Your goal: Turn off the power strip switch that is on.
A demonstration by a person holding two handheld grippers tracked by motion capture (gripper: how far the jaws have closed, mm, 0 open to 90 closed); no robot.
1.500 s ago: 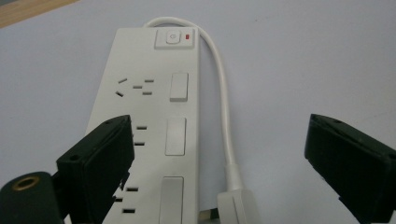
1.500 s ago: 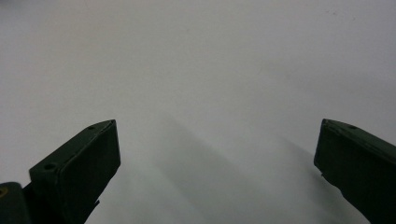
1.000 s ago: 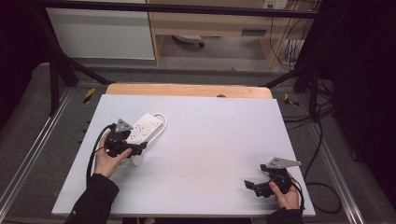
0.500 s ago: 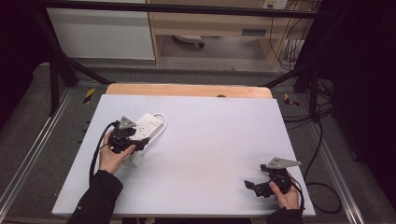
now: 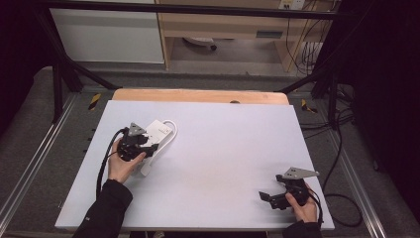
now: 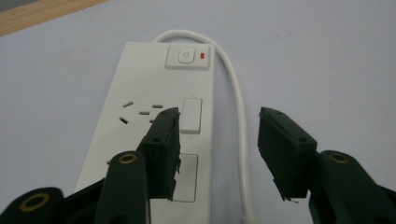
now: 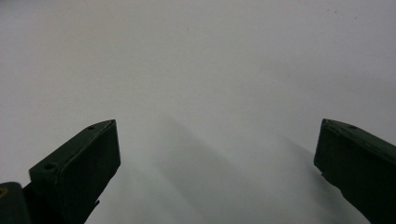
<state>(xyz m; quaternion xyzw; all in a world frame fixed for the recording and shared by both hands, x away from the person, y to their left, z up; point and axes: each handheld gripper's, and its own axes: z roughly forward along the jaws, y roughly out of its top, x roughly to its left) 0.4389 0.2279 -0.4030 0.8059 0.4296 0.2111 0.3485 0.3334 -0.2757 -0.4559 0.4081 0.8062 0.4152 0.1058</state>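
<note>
A white power strip (image 5: 159,132) lies on the left part of the white table (image 5: 223,148), its white cable (image 6: 236,93) looping off the far end by a switch (image 6: 187,57) with a red light. My left gripper (image 5: 148,145) hovers low over the strip. In the left gripper view my left gripper (image 6: 219,140) has one jaw above the strip's sockets and the other beyond the cable. Its jaws have just been closing; the strip's edge and cable lie between them, with the pads clear of both. My right gripper (image 5: 266,196) rests open near the front right edge, and the right gripper view of it (image 7: 217,154) has bare tabletop between its jaws.
A wooden strip (image 5: 198,95) runs along the table's far edge. Black frame legs (image 5: 59,79) and cables (image 5: 337,134) stand around the table. A wooden shelf unit (image 5: 223,29) is behind it.
The left gripper's jaws have narrowed over the power strip and the hand has shifted slightly toward it. The right hand has kept still.
</note>
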